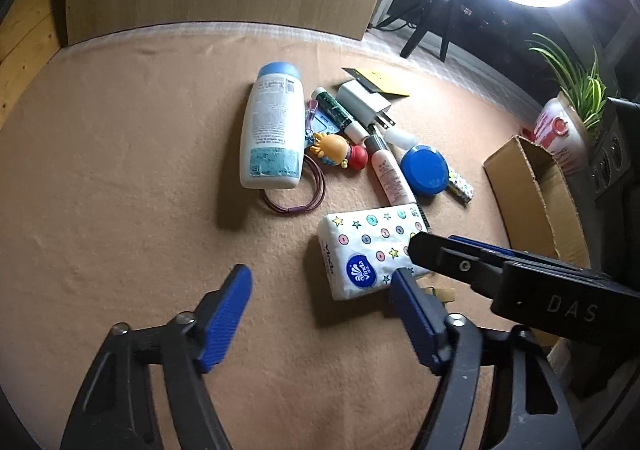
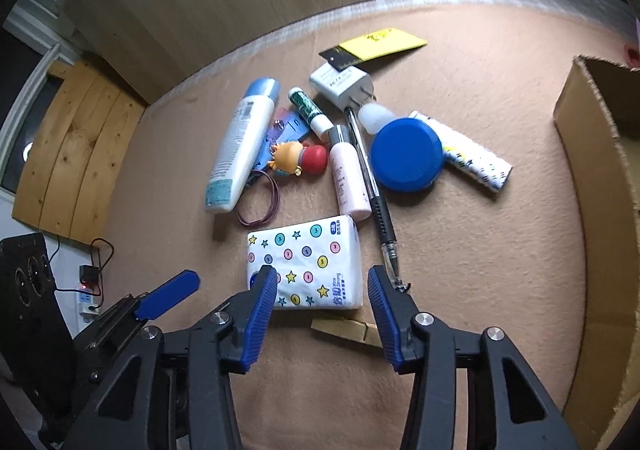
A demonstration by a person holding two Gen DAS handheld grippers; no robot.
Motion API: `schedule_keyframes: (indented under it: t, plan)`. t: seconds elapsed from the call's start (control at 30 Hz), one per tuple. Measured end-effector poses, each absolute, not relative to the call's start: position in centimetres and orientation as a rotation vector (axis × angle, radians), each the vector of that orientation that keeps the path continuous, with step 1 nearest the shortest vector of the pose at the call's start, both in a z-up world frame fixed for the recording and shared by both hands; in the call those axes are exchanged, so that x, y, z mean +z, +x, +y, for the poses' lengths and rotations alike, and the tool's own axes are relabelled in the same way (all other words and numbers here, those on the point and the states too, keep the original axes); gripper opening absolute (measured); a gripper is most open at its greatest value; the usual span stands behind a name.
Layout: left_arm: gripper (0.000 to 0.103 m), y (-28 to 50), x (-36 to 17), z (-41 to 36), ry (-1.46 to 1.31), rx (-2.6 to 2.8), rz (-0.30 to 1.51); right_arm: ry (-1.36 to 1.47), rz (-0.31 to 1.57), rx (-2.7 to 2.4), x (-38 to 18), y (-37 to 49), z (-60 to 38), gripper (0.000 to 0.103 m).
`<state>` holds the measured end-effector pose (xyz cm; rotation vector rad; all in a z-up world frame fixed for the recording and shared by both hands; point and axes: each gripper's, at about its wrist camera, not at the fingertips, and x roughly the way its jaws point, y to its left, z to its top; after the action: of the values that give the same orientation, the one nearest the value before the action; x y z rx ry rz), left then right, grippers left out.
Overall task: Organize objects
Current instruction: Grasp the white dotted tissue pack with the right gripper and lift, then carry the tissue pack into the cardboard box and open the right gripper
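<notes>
Right wrist view shows the right gripper [image 2: 322,290] spread wide and empty, its blue pads [image 2: 262,304] flanking the near end of the tissue pack [image 2: 306,264], which lies flat on the tan felt mat [image 2: 480,270]. Whether the pads already touch the pack cannot be told. This looks like the approach to a pick, likely bound for the cardboard box [image 2: 592,178] on the right.

To do it well, I would lower until the pads sit on the pack's two long sides, centred, and close gently, since the soft wrapper will give. A wooden clothespin [image 2: 350,330] lies just under the pack's near edge, and a black pen [image 2: 378,210] runs beside its right side with the tip close to the right pad; keep both out of the pinch.

Left wrist view shows the left gripper [image 1: 320,308] also released, holding nothing, hovering over bare mat just left of the pack. Farther out sit a white lotion bottle [image 2: 240,146], a blue round lid [image 2: 406,154], a pink tube [image 2: 348,178], a cartoon figurine [image 2: 296,158], a white charger plug [image 2: 340,84] and a purple hair tie [image 2: 260,202].
</notes>
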<state>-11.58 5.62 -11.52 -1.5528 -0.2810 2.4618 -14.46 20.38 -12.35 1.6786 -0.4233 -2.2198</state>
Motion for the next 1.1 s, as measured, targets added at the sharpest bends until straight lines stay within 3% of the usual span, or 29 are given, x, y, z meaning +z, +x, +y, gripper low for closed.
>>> schedule_keyframes:
  t: [0.17, 0.47, 1.1]
  plan:
    - [0.068, -12.1, -12.6, 6.2, -1.577, 2.372, -0.317, 1.715, -0.460, -2.200, -13.8, -14.8, 20.4, 0.033]
    - [0.042, -12.5, -13.7, 6.9, -1.572, 2.286, -0.366, 1.715, -0.480, -2.198, -14.2, -15.1, 20.2, 0.032]
    - [0.041, -9.7, -5.3, 12.9, -1.319, 2.362, -0.214, 1.468, -0.564, -2.402, -6.0, -10.7, 27.9, 0.030]
